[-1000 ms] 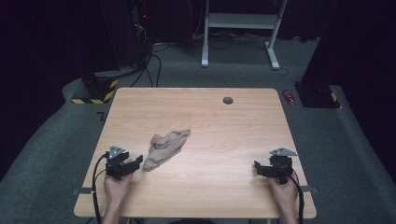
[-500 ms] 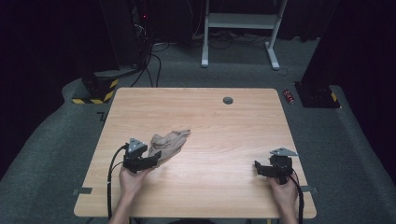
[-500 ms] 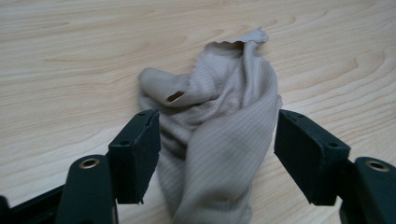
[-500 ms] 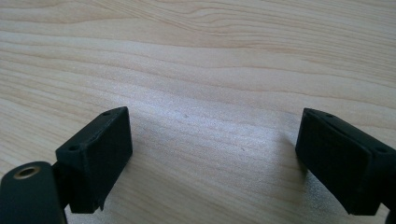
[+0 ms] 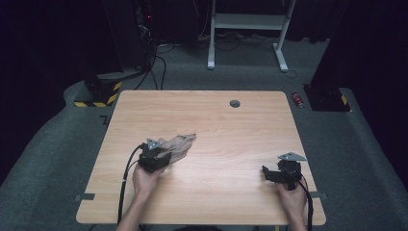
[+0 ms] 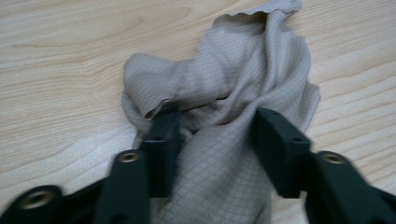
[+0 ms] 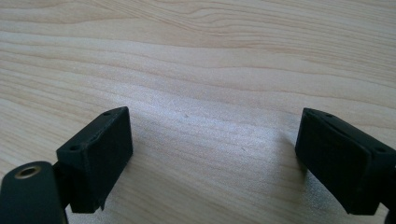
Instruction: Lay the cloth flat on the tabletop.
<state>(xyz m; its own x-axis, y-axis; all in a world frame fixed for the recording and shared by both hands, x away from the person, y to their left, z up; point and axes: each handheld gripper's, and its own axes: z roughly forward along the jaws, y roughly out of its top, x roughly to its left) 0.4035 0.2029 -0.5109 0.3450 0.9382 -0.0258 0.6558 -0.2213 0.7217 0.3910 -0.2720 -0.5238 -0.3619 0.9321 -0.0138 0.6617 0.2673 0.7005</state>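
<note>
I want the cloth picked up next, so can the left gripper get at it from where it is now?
Probably yes: the left gripper straddles the beige cloth with its closing jaws, and nothing blocks it.

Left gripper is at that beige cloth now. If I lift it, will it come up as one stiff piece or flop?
Probably flop: the beige cloth lies crumpled in soft folds on the table, so it should drape and hang from wherever it is pinched. It looks thin and finely woven, so likely light. The left gripper has just been closing, with a bunched fold between its fingers, so several layers may lift together.
</note>
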